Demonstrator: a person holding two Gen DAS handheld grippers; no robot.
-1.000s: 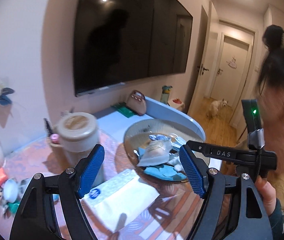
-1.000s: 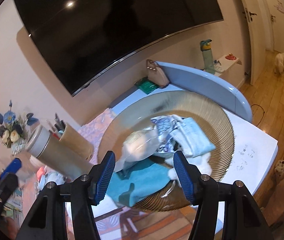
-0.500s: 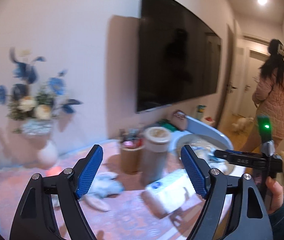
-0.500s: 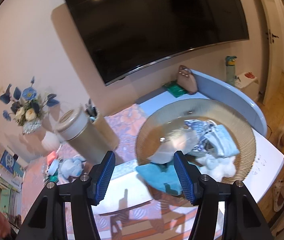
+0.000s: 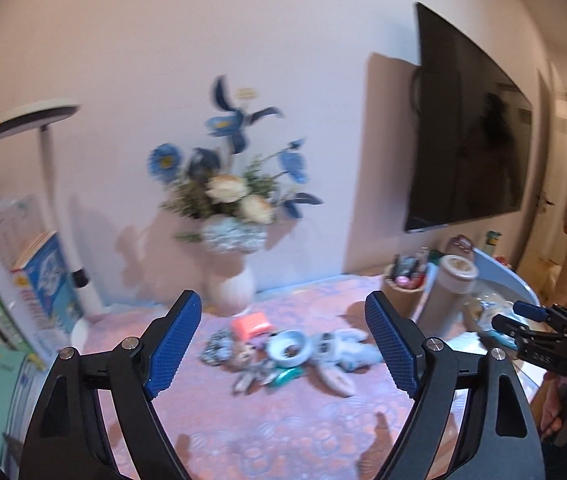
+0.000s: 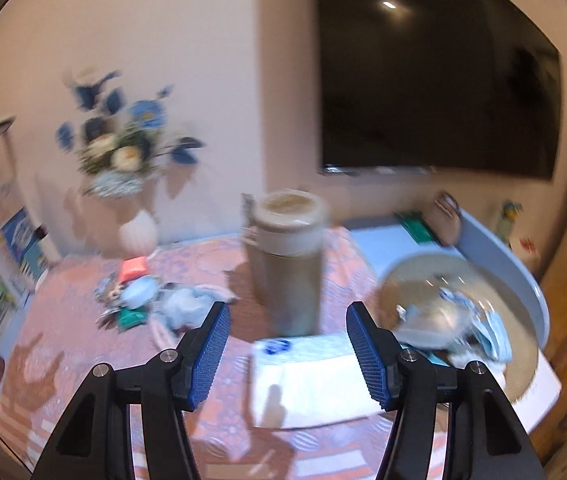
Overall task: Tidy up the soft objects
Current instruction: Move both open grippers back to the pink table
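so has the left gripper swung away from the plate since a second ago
Yes. The left gripper has turned leftward: the plate that sat between its jaws is now at the right edge, and the flower vase and small toy pile are ahead.

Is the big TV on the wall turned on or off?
Off, it seems. The TV screen is all black, showing only a ceiling light's reflection, no picture.

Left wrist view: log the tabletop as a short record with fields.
surface: pink patterned tablecloth
loose pile: blurred small soft items lying mid-table
behind pile: white vase of blue and cream flowers
right of pile: tall beige lidded canister
left edge: upright books
left hand-held gripper: empty, jaws opening
right hand-held gripper: open, empty
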